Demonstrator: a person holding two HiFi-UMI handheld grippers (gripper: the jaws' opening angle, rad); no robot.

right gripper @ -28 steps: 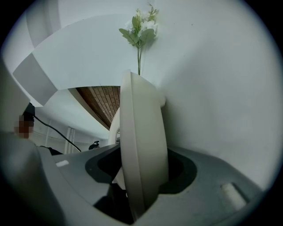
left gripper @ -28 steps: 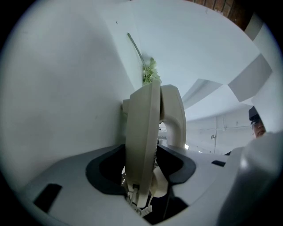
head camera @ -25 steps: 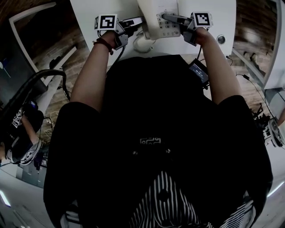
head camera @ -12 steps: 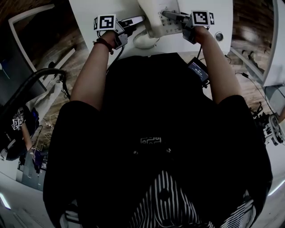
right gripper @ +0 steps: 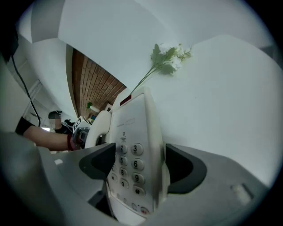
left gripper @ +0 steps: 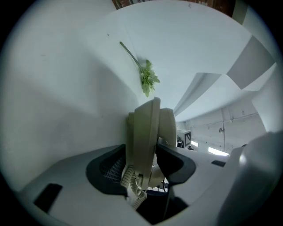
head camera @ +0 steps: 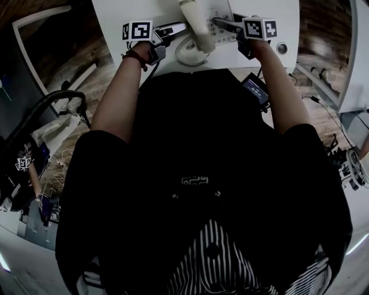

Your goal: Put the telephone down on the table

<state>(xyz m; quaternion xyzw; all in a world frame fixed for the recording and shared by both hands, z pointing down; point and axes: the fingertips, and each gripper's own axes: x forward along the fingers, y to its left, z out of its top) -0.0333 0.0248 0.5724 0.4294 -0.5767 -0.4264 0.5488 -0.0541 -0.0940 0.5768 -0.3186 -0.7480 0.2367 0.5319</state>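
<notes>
1. Over the last second the right tool (right gripper: pixel 141 164) and the telephone (right gripper: pixel 132 132) have slid farther out over the worktop (head camera: pixel 109 11). Its jaws are opening, loose on either side of the keypad body.
2. The left tool (left gripper: pixel 140 164) pinches the handset (left gripper: pixel 143 132).
3. The head view cuts the telephone off at the top. Whether it rests on the worktop is unclear.
4. Its long axis runs straight ahead of the right tool, with the keypad facing that tool's left jaw.
</notes>
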